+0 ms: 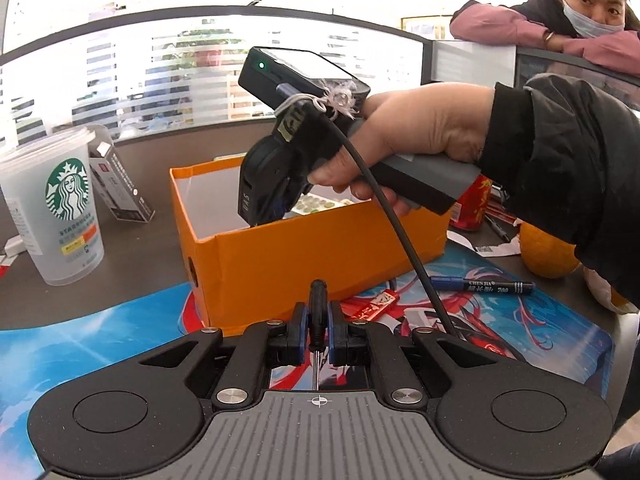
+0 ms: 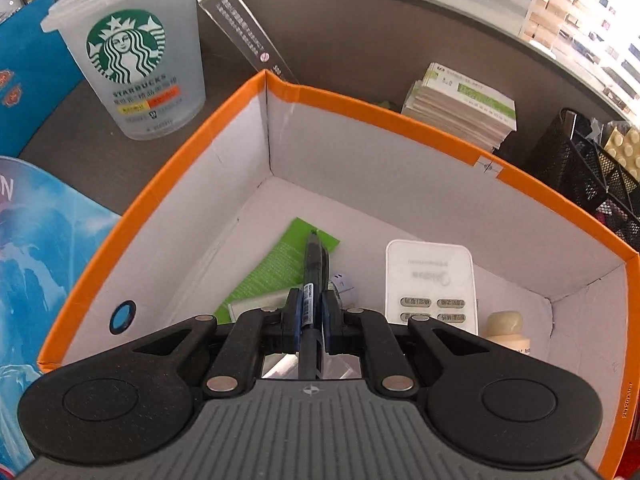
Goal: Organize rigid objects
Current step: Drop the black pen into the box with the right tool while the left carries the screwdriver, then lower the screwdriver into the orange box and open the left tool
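Note:
An orange box (image 1: 280, 256) with white inside walls (image 2: 360, 152) stands on the desk. My left gripper (image 1: 318, 320) is shut on a small black-handled screwdriver (image 1: 318, 304), held in front of the box's near wall. My right gripper (image 2: 310, 312) is shut on a black pen (image 2: 311, 268) and reaches down inside the box; it shows from outside in the left wrist view (image 1: 272, 184). In the box lie a green packet (image 2: 276, 268), a white remote (image 2: 432, 276) and a small cream bottle (image 2: 505, 326).
A Starbucks cup (image 1: 64, 208) and a dark carton (image 1: 120, 188) stand left of the box. On the printed mat (image 1: 500, 320) lie a black marker (image 1: 484, 285) and a red item (image 1: 376, 304). A red can (image 1: 472, 208), an orange (image 1: 548, 256), paper stack (image 2: 460, 104) and mesh organizer (image 2: 592, 184) are right.

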Demonstrator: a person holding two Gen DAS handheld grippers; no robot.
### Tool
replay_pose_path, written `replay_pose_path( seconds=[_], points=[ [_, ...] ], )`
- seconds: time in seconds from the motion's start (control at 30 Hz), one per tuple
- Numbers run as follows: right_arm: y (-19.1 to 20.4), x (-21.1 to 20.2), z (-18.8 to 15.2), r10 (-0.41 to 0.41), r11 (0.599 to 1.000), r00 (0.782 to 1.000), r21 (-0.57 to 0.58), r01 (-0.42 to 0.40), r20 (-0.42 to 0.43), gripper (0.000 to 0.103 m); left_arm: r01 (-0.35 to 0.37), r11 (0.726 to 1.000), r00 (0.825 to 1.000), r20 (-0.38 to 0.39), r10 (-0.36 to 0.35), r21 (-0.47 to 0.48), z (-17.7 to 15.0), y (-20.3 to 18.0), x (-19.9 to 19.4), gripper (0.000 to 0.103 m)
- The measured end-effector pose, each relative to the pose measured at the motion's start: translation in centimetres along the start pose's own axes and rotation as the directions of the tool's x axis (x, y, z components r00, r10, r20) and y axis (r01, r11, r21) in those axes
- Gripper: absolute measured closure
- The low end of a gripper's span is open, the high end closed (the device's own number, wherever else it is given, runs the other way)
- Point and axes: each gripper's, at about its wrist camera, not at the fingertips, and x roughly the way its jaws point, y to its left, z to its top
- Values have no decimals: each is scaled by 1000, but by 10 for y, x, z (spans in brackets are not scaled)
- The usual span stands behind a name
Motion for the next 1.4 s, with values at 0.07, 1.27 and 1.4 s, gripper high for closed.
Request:
replay_pose_path(
  seconds=[0.07,1.27,1.4],
  points=[
    [0,0,0,0,1000,1000,0,0,2,92,4,1000,1000,1,-4,-3,1,0,1,95],
    [-91,-157,-132,-8,973,873,207,-106,488,80,-14,1000,997,-73,16,21,104,22,87,95],
    [-92,-160,-146,-3,970,863,210,-119,504,80,-18,1000,989,-145,18,1,110,34,114,95]
  ],
)
